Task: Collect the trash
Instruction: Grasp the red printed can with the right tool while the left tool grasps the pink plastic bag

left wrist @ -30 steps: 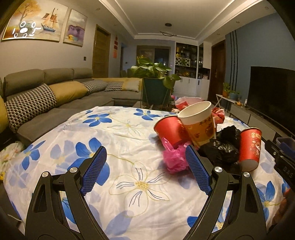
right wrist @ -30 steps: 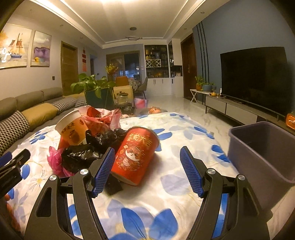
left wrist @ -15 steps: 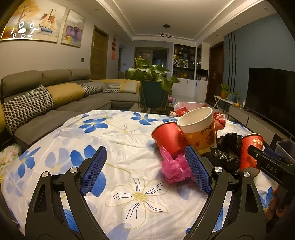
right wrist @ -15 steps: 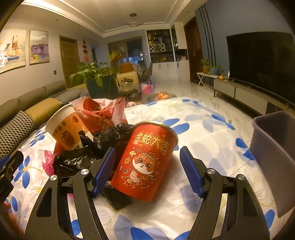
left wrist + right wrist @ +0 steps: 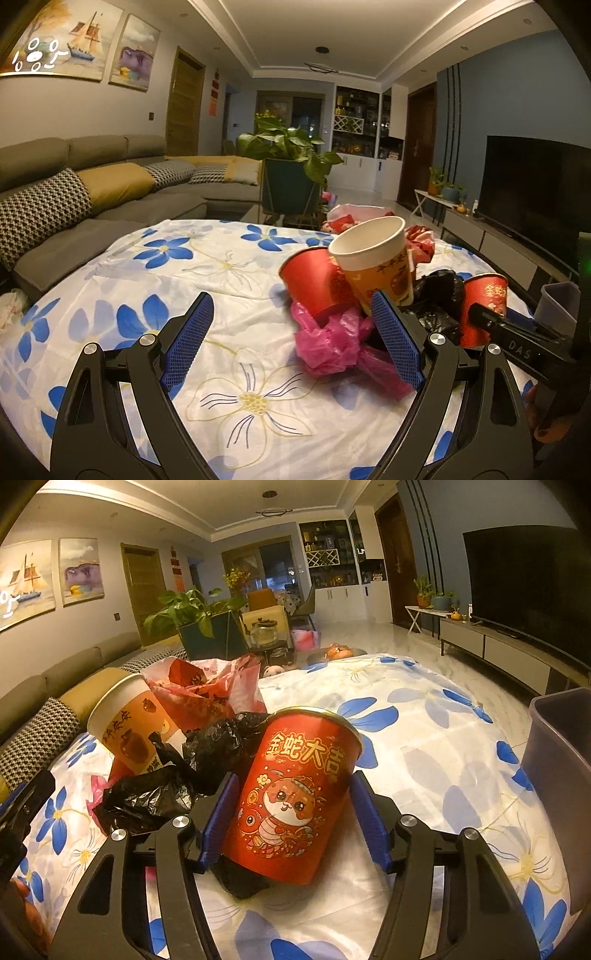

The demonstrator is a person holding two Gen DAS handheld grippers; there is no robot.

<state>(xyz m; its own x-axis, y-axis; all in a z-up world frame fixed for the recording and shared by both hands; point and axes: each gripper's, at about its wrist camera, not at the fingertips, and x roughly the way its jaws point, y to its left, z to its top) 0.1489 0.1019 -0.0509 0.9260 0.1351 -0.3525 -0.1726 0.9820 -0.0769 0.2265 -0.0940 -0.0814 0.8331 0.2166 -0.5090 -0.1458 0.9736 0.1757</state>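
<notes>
My right tongs [image 5: 293, 825] are closing around the red printed paper cup with the cartoon figure [image 5: 291, 797]; the cup stands between the 2 blue pads, tilted, its open mouth leaning up and away from me, so its long axis runs along my fingers and not across them. The left pad looks to be at the cup wall and the right pad just beside it, so I judge the pinch not yet firm. My left tongs [image 5: 291, 339] hang spread and empty over the flowered white cloth on the worktop [image 5: 147, 288], with the crumpled pink plastic bag [image 5: 332, 343] just ahead near the right pad. The cup sits toward the worktop's right edge, touching the crumpled black plastic bag [image 5: 177, 775] on its left. Beyond that edge stands the grey plastic bin [image 5: 557, 775], near, with bare cloth between, so I judge the right side the clear way to carry the cup across.
</notes>
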